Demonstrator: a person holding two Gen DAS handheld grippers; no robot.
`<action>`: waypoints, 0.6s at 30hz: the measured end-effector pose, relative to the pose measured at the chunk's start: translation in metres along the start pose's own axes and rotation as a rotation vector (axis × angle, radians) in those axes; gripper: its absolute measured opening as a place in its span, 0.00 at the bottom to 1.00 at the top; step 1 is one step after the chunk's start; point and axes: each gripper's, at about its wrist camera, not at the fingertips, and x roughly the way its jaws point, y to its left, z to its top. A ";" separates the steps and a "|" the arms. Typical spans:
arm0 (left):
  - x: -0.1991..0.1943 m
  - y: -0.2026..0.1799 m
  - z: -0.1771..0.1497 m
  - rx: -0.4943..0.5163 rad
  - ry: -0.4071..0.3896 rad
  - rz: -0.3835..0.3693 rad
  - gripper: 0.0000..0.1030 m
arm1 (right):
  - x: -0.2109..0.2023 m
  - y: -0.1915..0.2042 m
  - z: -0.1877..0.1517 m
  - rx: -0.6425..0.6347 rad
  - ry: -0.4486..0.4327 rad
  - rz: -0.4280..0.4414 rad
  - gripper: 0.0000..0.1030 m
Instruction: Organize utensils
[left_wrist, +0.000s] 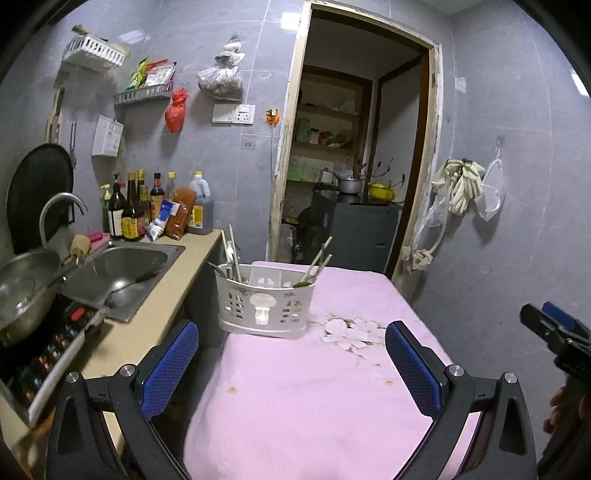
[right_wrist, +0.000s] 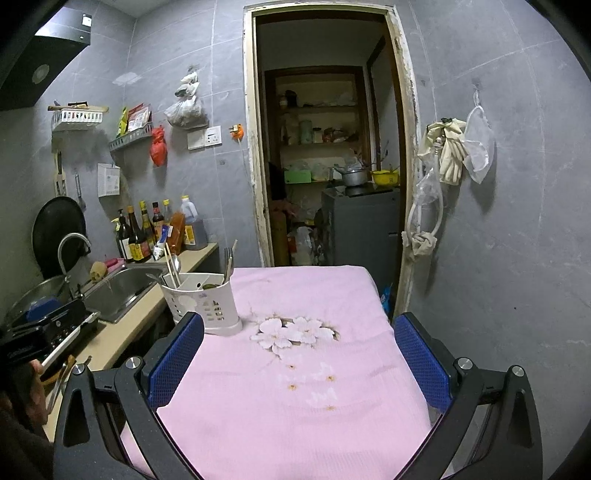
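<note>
Fork (right_wrist: 228, 262) (right cam only).

Your left gripper (left_wrist: 291, 356) is a black frame with two fingers (left_wrist: 170, 360) faced in bright blue pads whose surface is a fine mesh of raised dots, and round silver screws sit on the black linkage arms behind each pad, two to a side. Each outer arm carries a tall triangular cut-out. Your right gripper (right_wrist: 299, 350) is built the same: blue textured pads (right_wrist: 421, 360), black arms, silver screw heads, triangular slots. From the left wrist view its side profile shows black with a blue strip on top (the pad's edge). Bare skin of your right hand (left_wrist: 559, 410) shows beneath it, and your left hand (right_wrist: 35, 391) shows skin beside a dark sleeve
</note>
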 end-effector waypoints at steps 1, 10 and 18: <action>-0.002 -0.002 -0.002 0.001 0.002 -0.005 0.99 | -0.002 -0.003 -0.001 0.003 0.000 -0.004 0.98; -0.004 -0.004 -0.002 0.018 0.000 -0.007 0.99 | -0.002 -0.008 -0.001 0.008 0.001 -0.005 0.98; -0.003 -0.008 -0.002 0.021 0.008 -0.002 0.99 | -0.002 -0.010 -0.001 0.011 0.004 -0.004 0.98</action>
